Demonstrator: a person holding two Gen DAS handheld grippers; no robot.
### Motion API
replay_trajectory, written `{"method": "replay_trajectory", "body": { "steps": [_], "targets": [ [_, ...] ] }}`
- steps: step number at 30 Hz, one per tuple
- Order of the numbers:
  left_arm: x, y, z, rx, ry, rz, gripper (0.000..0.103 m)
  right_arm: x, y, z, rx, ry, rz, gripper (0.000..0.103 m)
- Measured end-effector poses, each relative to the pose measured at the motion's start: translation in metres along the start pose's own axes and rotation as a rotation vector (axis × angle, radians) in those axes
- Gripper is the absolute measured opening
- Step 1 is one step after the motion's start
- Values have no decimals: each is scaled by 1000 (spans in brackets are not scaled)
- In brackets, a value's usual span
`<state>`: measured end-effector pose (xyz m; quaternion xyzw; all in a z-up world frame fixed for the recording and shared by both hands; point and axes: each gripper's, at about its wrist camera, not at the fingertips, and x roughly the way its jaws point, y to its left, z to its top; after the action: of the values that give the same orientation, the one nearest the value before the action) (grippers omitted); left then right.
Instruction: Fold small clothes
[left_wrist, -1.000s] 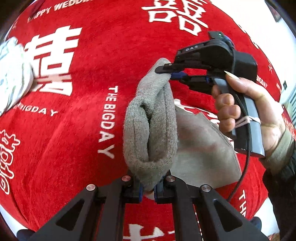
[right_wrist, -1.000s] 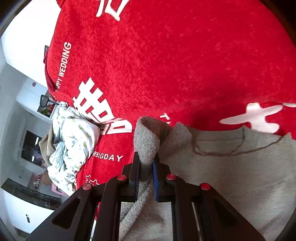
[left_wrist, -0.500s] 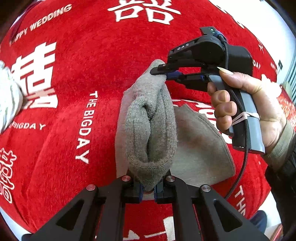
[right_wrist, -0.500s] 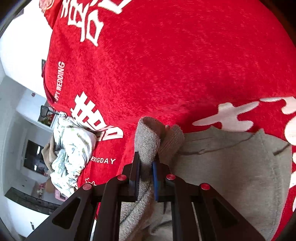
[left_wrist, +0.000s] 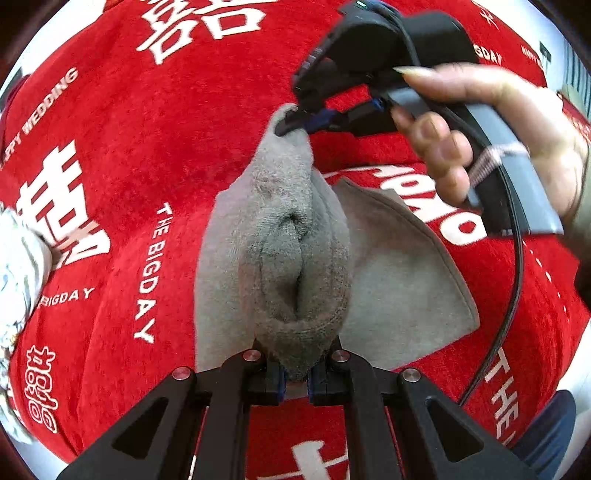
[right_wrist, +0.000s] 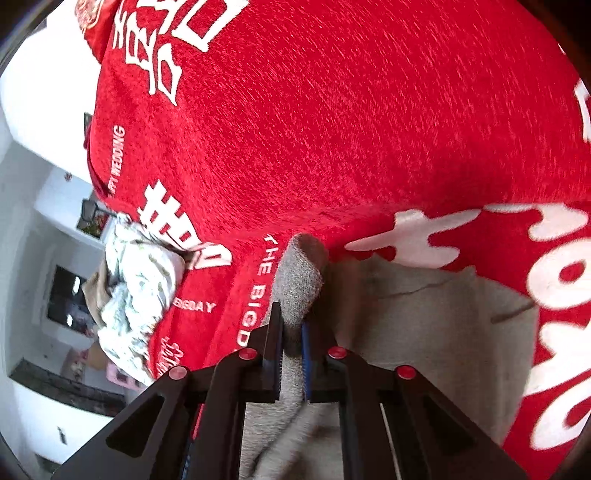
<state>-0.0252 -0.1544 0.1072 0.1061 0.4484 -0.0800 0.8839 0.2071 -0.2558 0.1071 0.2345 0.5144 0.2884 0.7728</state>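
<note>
Red cloth (left_wrist: 155, 122) spread flat, white lettering. Grey garment (left_wrist: 399, 280) partly flat on cloth, one edge bunched and lifted between both grippers. Printed bundle (right_wrist: 140, 291) well apart, at cloth edge. Left gripper (left_wrist: 294, 373) clamped on near fold. Right gripper (left_wrist: 295, 123), in right hand (left_wrist: 491, 122), angled down, pinching far end.

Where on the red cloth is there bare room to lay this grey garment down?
Bare cloth lies between the grey garment and the crumpled floral clothes at the far edge, and across the red cloth beyond the fold. It is crowded where the left gripper and right gripper pinch the garment.
</note>
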Motion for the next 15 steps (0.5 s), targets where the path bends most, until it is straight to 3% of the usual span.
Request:
{"method": "replay_trajectory", "body": {
  "steps": [5,11,14,15],
  "targets": [
    [9,-17,0,38,7,6,8,1,-10,0,-18,11,-26,8],
    [23,-10,-2,3,46,-32,8,27,-58,-14,146,61,-16,13],
    [26,-5,1,-18,60,-53,8,34,-76,-22,206,68,25,25],
    [27,-5,2,-21,62,-55,8,34,-78,-23,218,69,25,38]
  ]
}}
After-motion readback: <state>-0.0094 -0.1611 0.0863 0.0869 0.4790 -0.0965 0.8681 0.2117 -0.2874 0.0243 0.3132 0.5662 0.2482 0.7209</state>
